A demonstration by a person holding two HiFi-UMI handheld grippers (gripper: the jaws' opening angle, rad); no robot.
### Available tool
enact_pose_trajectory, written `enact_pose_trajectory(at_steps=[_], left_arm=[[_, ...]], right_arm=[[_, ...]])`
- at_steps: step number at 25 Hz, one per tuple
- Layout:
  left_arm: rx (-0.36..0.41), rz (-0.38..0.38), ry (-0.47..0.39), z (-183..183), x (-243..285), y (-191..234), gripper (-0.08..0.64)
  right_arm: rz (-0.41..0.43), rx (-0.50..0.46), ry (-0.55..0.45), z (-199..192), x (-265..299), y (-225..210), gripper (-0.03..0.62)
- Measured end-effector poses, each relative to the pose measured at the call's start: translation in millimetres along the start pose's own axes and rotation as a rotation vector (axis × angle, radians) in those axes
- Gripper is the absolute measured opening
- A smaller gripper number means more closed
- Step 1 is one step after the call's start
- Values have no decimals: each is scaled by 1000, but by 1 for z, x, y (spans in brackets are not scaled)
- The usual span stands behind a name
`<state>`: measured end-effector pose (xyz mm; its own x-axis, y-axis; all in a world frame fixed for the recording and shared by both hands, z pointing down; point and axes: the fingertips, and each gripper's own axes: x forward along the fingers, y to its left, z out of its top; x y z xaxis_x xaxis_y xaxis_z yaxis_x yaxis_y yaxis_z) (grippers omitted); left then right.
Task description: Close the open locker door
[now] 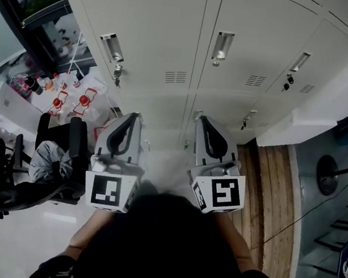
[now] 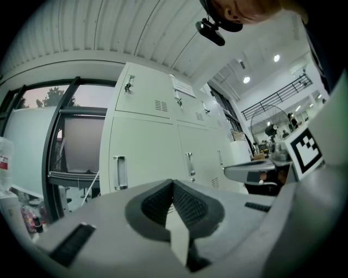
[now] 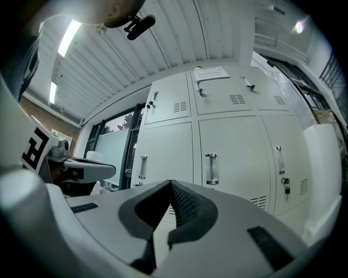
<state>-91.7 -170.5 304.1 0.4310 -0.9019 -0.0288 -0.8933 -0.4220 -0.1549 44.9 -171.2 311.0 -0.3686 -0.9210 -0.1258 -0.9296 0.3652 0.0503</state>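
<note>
A bank of pale grey lockers (image 1: 150, 30) fills the far side of the head view, and the doors facing me sit flush. At the right end a white panel (image 1: 321, 107) juts out from the bank; it looks like the open door, and the right gripper view has it at its right edge (image 3: 325, 163). My left gripper (image 1: 129, 118) and right gripper (image 1: 205, 121) hang side by side in front of the lockers, touching nothing. Both are shut with nothing between the pads, as each gripper view shows (image 2: 173, 182) (image 3: 170, 183).
A black office chair (image 1: 23, 172) stands close at my left. Behind it is a table with bottles (image 1: 58, 98). A strip of wooden floor (image 1: 274, 199) runs along the right, with a dark round stand (image 1: 328, 174) beyond it. Keys hang in some locks (image 1: 117, 74).
</note>
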Motion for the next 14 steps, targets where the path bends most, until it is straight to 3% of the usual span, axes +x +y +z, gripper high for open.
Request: enact_pose_trajectory(at_steps=[14], left_arm=[[5,-17,-8,0,1,-6,0]], right_arm=[[6,-7,4,-1,-4,1,17]])
